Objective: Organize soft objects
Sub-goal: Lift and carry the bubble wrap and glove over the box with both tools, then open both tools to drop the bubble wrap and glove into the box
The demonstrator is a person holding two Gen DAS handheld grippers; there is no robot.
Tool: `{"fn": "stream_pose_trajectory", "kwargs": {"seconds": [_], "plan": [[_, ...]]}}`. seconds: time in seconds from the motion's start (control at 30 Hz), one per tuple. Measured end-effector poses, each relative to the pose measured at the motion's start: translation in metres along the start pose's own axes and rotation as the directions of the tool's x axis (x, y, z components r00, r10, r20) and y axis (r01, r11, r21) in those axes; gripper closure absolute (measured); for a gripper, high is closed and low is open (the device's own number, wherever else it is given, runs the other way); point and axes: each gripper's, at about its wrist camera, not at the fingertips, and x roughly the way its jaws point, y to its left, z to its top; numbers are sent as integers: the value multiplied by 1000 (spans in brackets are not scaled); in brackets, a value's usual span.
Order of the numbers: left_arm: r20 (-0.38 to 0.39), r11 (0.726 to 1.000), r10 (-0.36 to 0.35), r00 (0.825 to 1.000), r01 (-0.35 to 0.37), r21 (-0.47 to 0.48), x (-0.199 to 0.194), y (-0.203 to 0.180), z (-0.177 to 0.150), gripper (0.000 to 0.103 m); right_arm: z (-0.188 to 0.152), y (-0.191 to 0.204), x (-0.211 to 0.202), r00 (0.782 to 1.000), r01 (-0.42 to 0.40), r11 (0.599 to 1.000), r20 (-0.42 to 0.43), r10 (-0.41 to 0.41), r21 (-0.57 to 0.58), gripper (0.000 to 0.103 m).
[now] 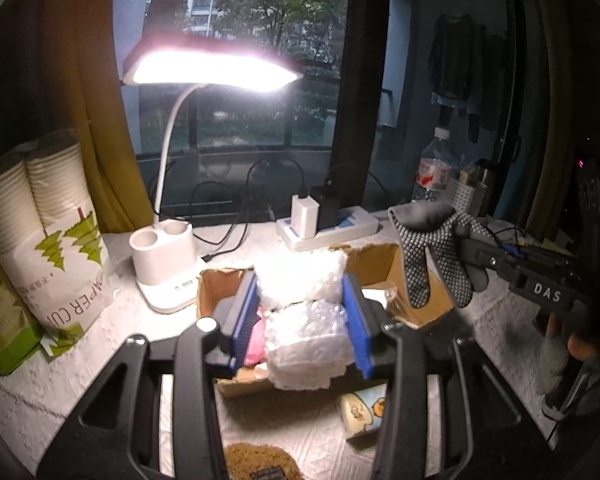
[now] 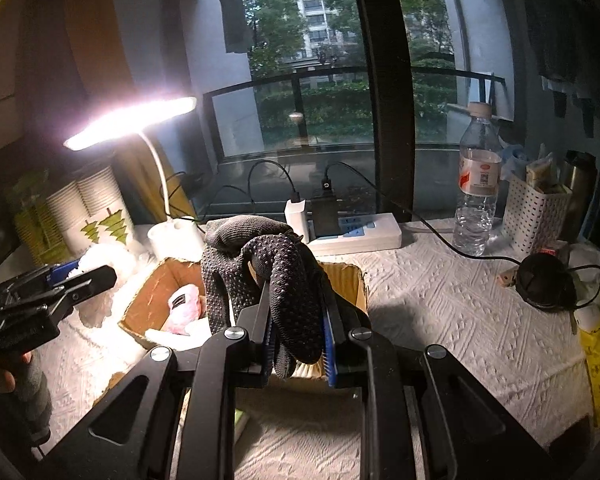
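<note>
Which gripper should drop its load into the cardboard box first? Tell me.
Left: the left gripper holds the bubble wrap directly over the cardboard box; the right gripper's dotted glove hangs at its edge.

Bubble wrap [image 1: 306,320] between left gripper [image 1: 302,322] fingers [image 1: 358,320]

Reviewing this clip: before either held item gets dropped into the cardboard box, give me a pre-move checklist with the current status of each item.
1. Right gripper shut on the dotted glove: ok.
2. Left gripper clamps the bubble wrap: ok.
3. Glove is over the cardboard box: ok; it hangs above the opening.
4. Bubble wrap over the box: ok.
5. Room left in the box: cannot tell; a pink item already lies inside, the rest is hidden.
6. The two grippers are apart from each other: ok.
</note>
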Motion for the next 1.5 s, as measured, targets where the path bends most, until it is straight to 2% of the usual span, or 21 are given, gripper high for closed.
{"fn": "stream_pose_trajectory", "kwargs": {"seconds": [0.2, 0.6, 0.9, 1.0, 1.1, 1.17, 1.3, 1.37, 1.5], "plan": [[-14, 1000, 1, 1000, -1, -4, 19, 4, -2, 60, -1, -3, 16, 1000, 12, 1000, -7, -12, 8, 82], [-79, 1000, -15, 997, 13, -26, 61, 14, -15, 60, -13, -11, 58, 997, 32, 999, -75, -30, 34, 82], [-133, 999, -23, 991, 19, -33, 81, 13, -23, 59, -21, -23, 77, 989, 89, 993, -122, -80, 72, 80], [-148, 999, -23, 989, 17, -36, 85, 13, -25, 51, -22, -25, 77, 988, 104, 991, -122, -94, 82, 73], [-145, 999, -20, 989, 15, -40, 84, 13, -25, 50, -21, -25, 73, 989, 108, 991, -113, -99, 76, 71], [-148, 999, -15, 989, 9, -38, 84, 12, -24, 49, -19, -23, 71, 989, 106, 992, -110, -98, 72, 63], [-139, 999, -12, 990, 6, -40, 77, 12, -21, 46, -16, -23, 65, 989, 116, 991, -103, -109, 70, 61], [-126, 999, -12, 992, 7, -43, 71, 12, -19, 38, -15, -22, 60, 989, 121, 990, -98, -114, 74, 61], [-101, 999, -12, 995, 7, -49, 58, 11, -16, 38, -14, -17, 49, 989, 124, 990, -85, -118, 65, 61]]}}
